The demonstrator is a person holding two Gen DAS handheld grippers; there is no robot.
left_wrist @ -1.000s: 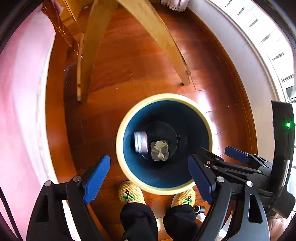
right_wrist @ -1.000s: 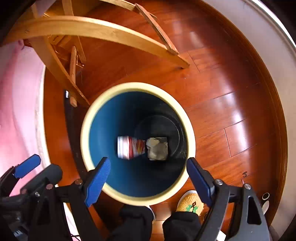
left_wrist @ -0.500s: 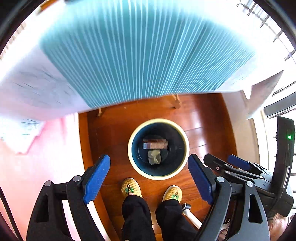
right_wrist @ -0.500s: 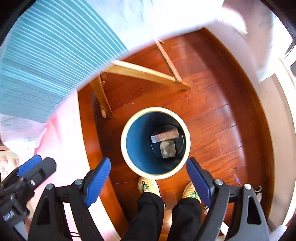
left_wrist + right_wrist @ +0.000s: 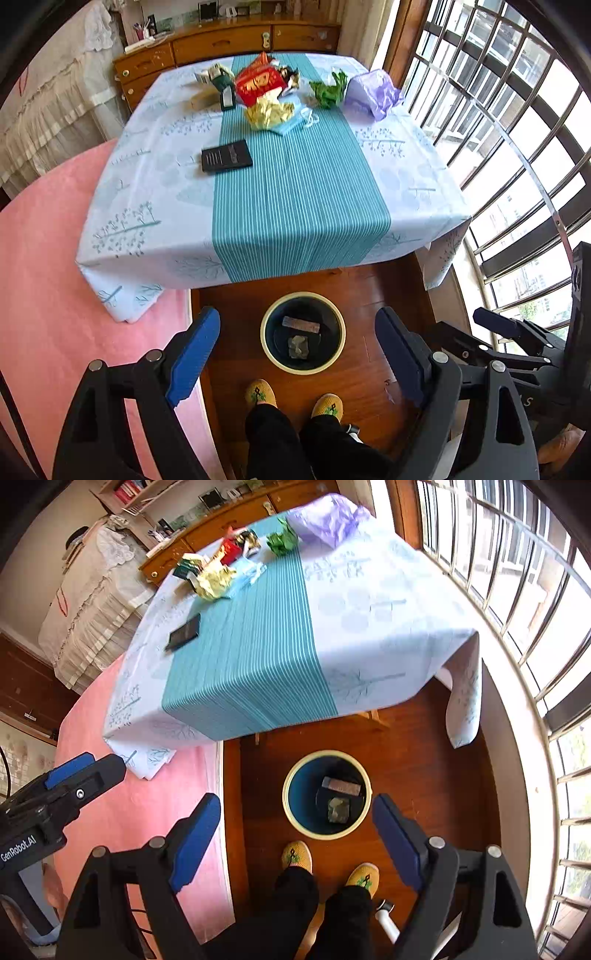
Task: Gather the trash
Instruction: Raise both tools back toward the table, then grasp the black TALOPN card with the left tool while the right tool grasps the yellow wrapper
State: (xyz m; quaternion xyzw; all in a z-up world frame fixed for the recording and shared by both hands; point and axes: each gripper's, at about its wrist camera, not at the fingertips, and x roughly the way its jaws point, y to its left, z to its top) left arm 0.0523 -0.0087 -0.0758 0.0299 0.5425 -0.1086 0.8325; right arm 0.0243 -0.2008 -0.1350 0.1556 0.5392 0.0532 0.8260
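Observation:
A blue bin with a cream rim (image 5: 266, 347) (image 5: 291, 814) stands on the wood floor below both grippers; a can (image 5: 301, 326) (image 5: 341, 785) and a crumpled grey wad (image 5: 298, 346) (image 5: 338, 809) lie in it. My left gripper (image 5: 297, 356) and right gripper (image 5: 295, 836) are open and empty, high above the bin. On the table's far end lie a red wrapper (image 5: 258, 83) (image 5: 229, 550), yellow crumpled paper (image 5: 267, 114) (image 5: 213, 579), a green wad (image 5: 327, 92) (image 5: 282, 539), a purple bag (image 5: 371, 94) (image 5: 325, 520), a blue mask (image 5: 291, 123) and a black booklet (image 5: 226, 156) (image 5: 184, 631).
The table (image 5: 295, 192) (image 5: 240, 646) has a teal-striped cloth hanging over its near edge. A pink bed (image 5: 44, 258) (image 5: 129, 794) is at the left, a barred window (image 5: 517, 129) at the right, a wooden dresser (image 5: 221, 40) behind. The person's slippered feet (image 5: 260, 393) stand by the bin.
Both grippers rose from close over the bin and tilted up; the table top with its trash has come into view. The can now lies still in the bin.

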